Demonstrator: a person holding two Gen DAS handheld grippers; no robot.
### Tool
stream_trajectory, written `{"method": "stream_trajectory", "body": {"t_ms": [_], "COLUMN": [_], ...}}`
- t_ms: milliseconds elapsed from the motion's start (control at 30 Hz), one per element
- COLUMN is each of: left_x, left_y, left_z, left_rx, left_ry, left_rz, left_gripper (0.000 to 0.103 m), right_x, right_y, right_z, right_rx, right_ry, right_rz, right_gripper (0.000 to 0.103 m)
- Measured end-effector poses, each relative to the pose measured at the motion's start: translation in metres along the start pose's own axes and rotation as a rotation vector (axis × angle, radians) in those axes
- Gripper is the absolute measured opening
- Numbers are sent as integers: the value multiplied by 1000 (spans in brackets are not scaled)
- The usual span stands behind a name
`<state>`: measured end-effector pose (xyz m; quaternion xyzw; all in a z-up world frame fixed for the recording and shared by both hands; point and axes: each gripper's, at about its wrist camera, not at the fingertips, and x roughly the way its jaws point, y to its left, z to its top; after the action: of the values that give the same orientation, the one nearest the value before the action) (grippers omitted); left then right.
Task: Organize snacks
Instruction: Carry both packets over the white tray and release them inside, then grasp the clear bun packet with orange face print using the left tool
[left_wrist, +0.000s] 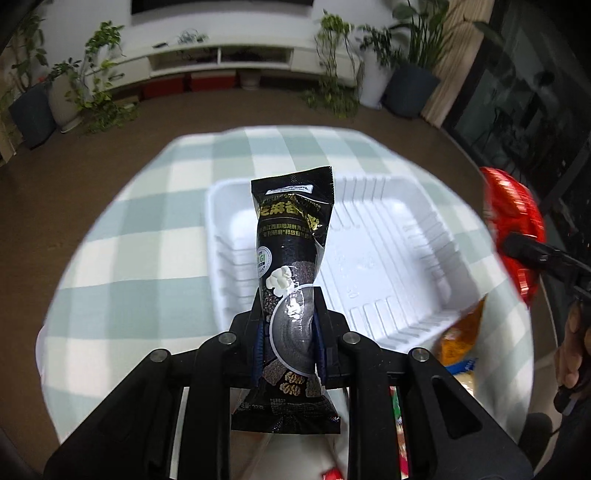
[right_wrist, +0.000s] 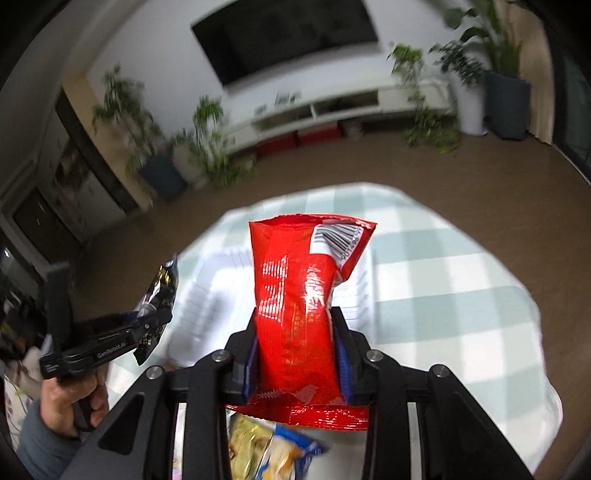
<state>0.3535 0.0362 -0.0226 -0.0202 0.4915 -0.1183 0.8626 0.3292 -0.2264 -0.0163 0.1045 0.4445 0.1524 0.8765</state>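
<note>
Transport step: left claw (left_wrist: 289, 325) clamping black foil sachet (left_wrist: 291, 236), right claw (right_wrist: 297, 354) clamping red foil packet (right_wrist: 299, 295). Next: lower and release into empty white plastic tray (left_wrist: 391, 236).

Tray (left_wrist: 373, 236) sits mid-frame on the table (left_wrist: 147, 229), black packet (left_wrist: 291, 258) held up before it, red packet (left_wrist: 517, 221) at right edge.

Both arms reach forward, angled downward: left gripper (left_wrist: 288, 328) clamped tight, right gripper (right_wrist: 298, 354) also gripping (a bare hand (right_wrist: 70, 398) holds the left handle).

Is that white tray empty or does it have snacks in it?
Empty: the white tray shows only bare ribbed plastic wherever it is visible.
</note>
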Motion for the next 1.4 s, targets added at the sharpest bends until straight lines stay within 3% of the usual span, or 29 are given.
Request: {"method": "stream_trajectory", "body": {"t_ms": [133, 300, 567, 700, 800, 833, 900, 933, 967, 1067, 1233, 1267, 1333, 1400], "left_x": [36, 67, 79, 75, 60, 52, 34, 24, 11, -32, -79, -87, -103, -124], "left_y": [-7, -13, -11, -8, -9, -10, -12, -12, -13, -15, -10, -11, -15, -20], "left_z": [3, 2, -3, -3, -5, -5, -7, -8, -11, -24, -51, -59, -78, -104], "left_rx": [18, 22, 30, 25, 27, 35, 47, 51, 55, 80, 22, 15, 12, 33], "left_ry": [41, 81, 86, 80, 41, 24, -16, -46, -88, -216, -267, -264, -305, -413], "left_rz": [7, 30, 58, 62, 58, 64, 87, 101, 120, 73, -36, -39, -24, -13], "left_gripper": [19, 20, 24, 26, 26, 28, 44, 63, 73, 76, 95, 102, 103, 103], "right_x": [48, 81, 98, 94, 80, 73, 55, 43, 33, -12, -78, -86, -100, -115], "right_y": [1, -7, -16, -13, -12, -11, -10, -9, -8, -5, 2, 6, 12, 20], "right_z": [1, 1, -14, -16, -14, -13, -10, -9, -8, -12, -34, -39, -50, -67], "right_rx": [-25, -18, 0, -7, 17, 28, 52, 62, 66, 74, 109, 104, 88, 64], "right_ry": [76, 134, 173, 162, 126, 111, 74, 51, 32, -80, -240, -249, -271, -307], "right_rz": [-51, -67, -84, -105, -87, -83, -75, -63, -50, 34, 168, 187, 208, 229], "right_gripper": [36, 36, 39, 55, 57, 63, 75, 81, 83, 88, 103, 103, 103, 103]}}
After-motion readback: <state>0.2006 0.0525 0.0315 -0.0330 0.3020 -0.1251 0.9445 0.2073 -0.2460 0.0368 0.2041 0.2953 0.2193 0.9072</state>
